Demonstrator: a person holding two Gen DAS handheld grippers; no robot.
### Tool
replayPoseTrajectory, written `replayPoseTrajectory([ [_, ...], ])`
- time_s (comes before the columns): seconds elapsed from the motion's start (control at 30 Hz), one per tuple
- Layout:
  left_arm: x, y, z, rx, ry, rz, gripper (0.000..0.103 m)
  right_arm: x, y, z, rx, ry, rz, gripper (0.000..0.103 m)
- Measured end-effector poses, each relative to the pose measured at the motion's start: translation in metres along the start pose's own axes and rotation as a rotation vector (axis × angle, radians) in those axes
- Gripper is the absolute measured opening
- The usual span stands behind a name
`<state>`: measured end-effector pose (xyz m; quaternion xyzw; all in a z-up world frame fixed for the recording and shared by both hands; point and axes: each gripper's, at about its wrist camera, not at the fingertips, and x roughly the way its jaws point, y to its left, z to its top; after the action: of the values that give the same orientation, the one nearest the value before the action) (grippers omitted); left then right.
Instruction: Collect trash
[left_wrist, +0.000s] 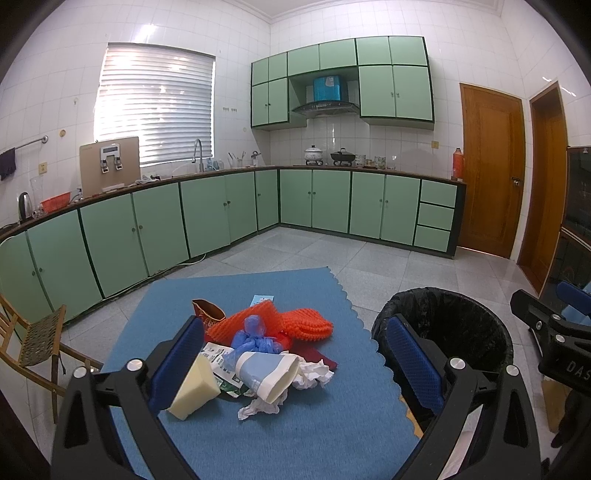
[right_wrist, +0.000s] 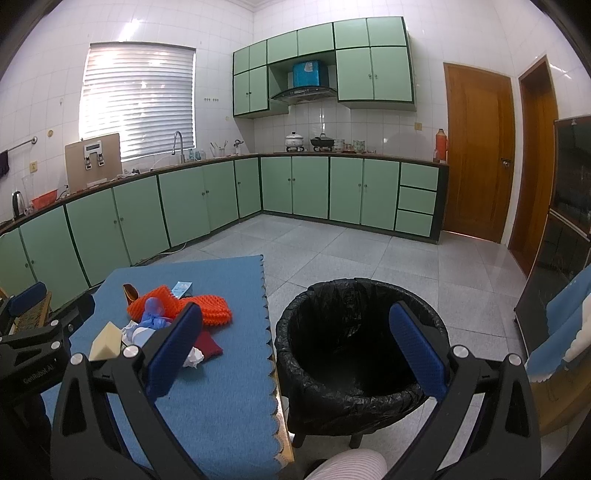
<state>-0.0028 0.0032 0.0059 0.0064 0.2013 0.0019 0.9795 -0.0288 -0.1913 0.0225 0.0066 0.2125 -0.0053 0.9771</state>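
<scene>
So the trash is all heaped in one pile on the desk (left_wrist: 207, 435) with the blue cloth: an orange mesh thing (left_wrist: 291, 323) at the back, a blue glove (left_wrist: 255, 338) bunched on top of it, a paper cup (left_wrist: 267, 373) lying on its side, crumpled tissue (left_wrist: 314, 374) under the cup's mouth, and a cream foam block (left_wrist: 195, 389) at about 8 o'clock of the pile.

The left gripper (left_wrist: 295, 365) hangs over the pile, fingers (left_wrist: 177, 363) wide apart with nothing between them, though the foam block sits right against the left one.

The right wrist view is the one that shows the bin (right_wrist: 354, 354) properly: black liner, off the desk's edge at 3 o'clock, looks empty inside. The right gripper (right_wrist: 295, 349) is spread wide too, holding nothing, bin showing between its fingers (right_wrist: 413, 354). You also get a striped sleeve (right_wrist: 351, 463) at 6 o'clock there, which the left view never catches. The left view only gets the bin's rim at 3 o'clock.
</scene>
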Motion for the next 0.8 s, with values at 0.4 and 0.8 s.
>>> replayPoseTrajectory([
  [0.4,0.0011,-0.0007,-0.0011,0.000,0.001,0.001,0.097,0.0000,0.0003,-0.0004,0.000,0.002,0.000,0.098],
  [0.8,0.0056,-0.0019,-0.0082,-0.006,0.018,0.000,0.097,0.0014,0.0007,-0.0026,0.002,0.002,0.001,0.098],
])
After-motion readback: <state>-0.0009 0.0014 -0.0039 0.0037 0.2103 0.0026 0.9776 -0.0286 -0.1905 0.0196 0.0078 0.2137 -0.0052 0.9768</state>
